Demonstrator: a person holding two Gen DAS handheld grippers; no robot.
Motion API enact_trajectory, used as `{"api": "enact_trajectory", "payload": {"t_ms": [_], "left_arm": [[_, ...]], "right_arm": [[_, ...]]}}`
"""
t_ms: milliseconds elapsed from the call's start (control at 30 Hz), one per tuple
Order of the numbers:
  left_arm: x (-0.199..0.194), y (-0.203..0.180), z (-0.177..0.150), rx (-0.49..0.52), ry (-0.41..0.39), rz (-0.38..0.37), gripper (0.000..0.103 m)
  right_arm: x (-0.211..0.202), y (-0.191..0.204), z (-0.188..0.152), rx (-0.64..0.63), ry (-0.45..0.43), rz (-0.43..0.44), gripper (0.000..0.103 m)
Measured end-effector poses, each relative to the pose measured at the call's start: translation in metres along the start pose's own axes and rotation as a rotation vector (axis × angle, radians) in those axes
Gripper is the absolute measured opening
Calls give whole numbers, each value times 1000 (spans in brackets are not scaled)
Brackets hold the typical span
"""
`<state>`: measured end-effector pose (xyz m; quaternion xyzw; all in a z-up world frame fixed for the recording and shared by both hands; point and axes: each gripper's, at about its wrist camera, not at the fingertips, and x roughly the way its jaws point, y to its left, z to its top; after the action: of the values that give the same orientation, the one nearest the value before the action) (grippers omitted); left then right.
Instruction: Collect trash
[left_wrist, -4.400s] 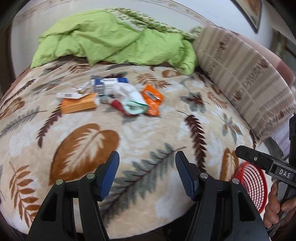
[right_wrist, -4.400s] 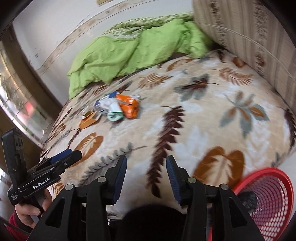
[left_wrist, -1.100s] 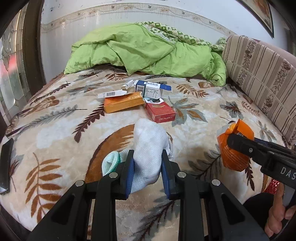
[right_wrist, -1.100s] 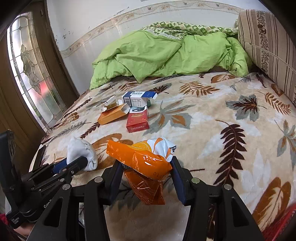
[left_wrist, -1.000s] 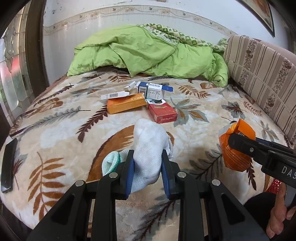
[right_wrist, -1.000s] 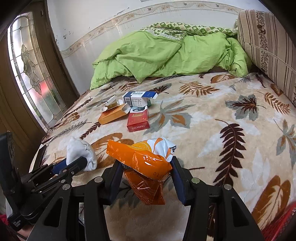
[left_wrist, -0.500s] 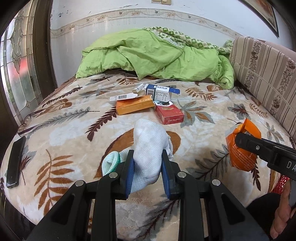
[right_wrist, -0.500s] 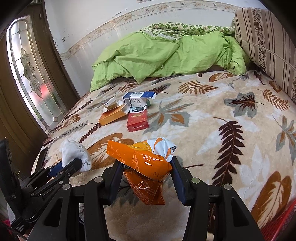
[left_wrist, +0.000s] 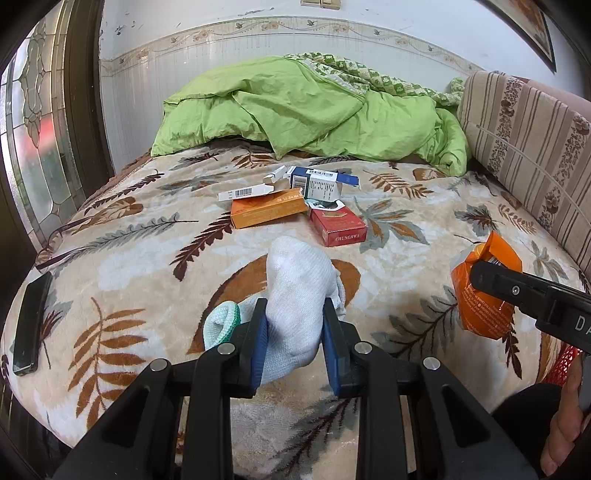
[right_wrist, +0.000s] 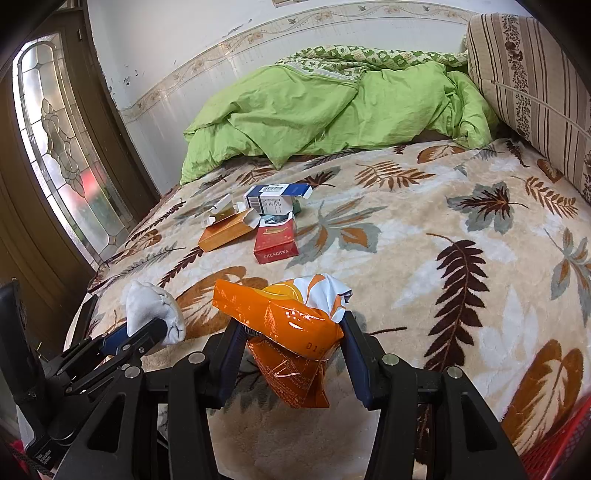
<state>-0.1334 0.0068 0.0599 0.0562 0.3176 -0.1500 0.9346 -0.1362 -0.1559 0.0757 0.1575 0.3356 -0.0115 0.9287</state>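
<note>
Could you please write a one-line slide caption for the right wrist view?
Right gripper clamps an orange snack wrapper above the leaf-print blanket; three cartons remain.

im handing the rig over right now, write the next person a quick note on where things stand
Left gripper: shut on the white sock, held above the bed.
Right gripper: shut on the orange wrapper, also off the bed.
Still on the blanket: orange box, red pack, blue and white box, white carton.
Red basket: only its rim shows, at the near right corner of the bed.
Left to do: drop both held items in, then fetch the rest.
</note>
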Motion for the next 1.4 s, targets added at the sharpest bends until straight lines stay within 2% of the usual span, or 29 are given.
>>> {"api": "enact_trajectory", "payload": {"t_ms": [1067, 1400], "left_arm": [[-1, -3, 0, 2, -4, 1, 26], [-6, -9, 0, 15, 18, -16, 26]], "right_arm": [[-1, -1, 0, -2, -1, 1, 54], [-12, 7, -9, 27, 4, 21, 54]]}}
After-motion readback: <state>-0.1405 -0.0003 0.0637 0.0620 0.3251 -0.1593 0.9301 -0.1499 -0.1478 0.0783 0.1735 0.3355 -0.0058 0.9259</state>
